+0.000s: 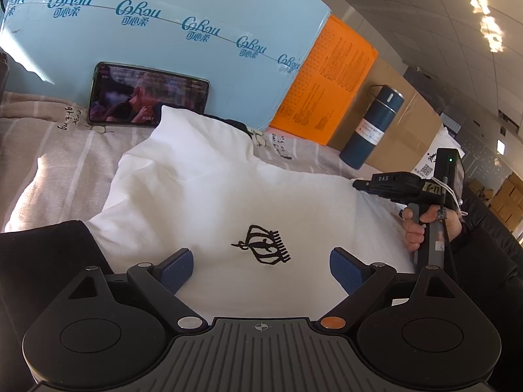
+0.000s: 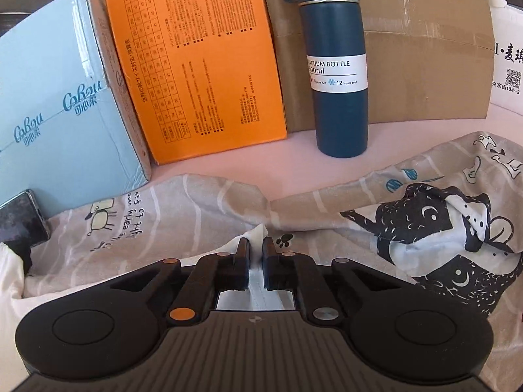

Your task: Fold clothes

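One white garment, three boxes, one flask, one phone

The soft white cotton-like garment is lying matt; the dark blue vacuum bottle is showing a smooth satin finish; the orange cardboard box is looking faintly glossy.
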Demonstrator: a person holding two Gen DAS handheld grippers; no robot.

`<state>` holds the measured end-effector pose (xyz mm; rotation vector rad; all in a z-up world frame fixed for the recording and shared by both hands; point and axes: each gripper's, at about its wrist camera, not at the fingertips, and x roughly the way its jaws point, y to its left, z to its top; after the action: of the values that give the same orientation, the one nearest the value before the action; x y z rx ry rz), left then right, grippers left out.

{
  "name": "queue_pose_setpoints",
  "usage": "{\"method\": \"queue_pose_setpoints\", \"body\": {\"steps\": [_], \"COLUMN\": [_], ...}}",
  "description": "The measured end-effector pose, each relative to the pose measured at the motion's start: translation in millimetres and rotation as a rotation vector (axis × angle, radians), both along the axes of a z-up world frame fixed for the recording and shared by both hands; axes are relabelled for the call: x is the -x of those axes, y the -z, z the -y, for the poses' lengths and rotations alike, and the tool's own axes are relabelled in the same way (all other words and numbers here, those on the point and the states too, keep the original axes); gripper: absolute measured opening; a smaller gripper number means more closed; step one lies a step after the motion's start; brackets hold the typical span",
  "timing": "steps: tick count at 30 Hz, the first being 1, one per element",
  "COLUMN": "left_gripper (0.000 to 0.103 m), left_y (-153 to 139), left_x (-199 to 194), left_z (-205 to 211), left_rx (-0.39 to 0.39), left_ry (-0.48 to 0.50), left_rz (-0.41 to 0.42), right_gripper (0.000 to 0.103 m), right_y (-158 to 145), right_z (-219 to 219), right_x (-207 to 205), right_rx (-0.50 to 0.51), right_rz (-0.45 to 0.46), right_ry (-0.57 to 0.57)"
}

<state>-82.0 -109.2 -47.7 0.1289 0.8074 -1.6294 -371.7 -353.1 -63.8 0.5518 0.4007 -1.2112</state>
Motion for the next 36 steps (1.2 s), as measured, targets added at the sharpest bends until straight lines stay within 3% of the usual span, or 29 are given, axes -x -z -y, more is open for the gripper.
{"method": "queue_pose_setpoints", "body": {"steps": [4, 6, 8, 14, 17, 24, 30, 36], "left_gripper": [0.093, 0.093, 0.093, 0.094, 0.095, 0.098, 0.098, 0.098], "left_y": [-6, -13, -27, -45, -47, -38, -31, -18], "left_x": [-4, -8, -18, -48, -50, -20, 21, 57], "left_z": [-5, -12, -27, -79, -103, -148, -174, -191], "left_rx": [0.019, 0.044, 0.098, 0.180, 0.209, 0.246, 0.254, 0.257], "left_ry": [-0.021, -0.048, -0.111, -0.281, -0.285, -0.098, 0.093, 0.255], "left_rz": [0.001, 0.008, 0.029, 0.065, 0.089, 0.208, 0.291, 0.308], "right_gripper": [0.015, 0.048, 0.064, 0.073, 0.079, 0.090, 0.094, 0.094], "right_y": [2, -2, -7, -34, -52, -67, -44, -24], "right_z": [-3, -6, -12, -48, -85, -182, -252, -298], "right_x": [1, 3, 9, 39, 50, 62, 80, 89], "right_rx": [0.042, 0.074, 0.101, 0.155, 0.221, 0.321, 0.282, 0.217], "right_rz": [-0.047, -0.079, -0.095, -0.043, -0.055, -0.154, -0.160, -0.162], "right_ry": [0.035, 0.071, 0.131, 0.175, 0.142, 0.002, -0.047, -0.156]}}
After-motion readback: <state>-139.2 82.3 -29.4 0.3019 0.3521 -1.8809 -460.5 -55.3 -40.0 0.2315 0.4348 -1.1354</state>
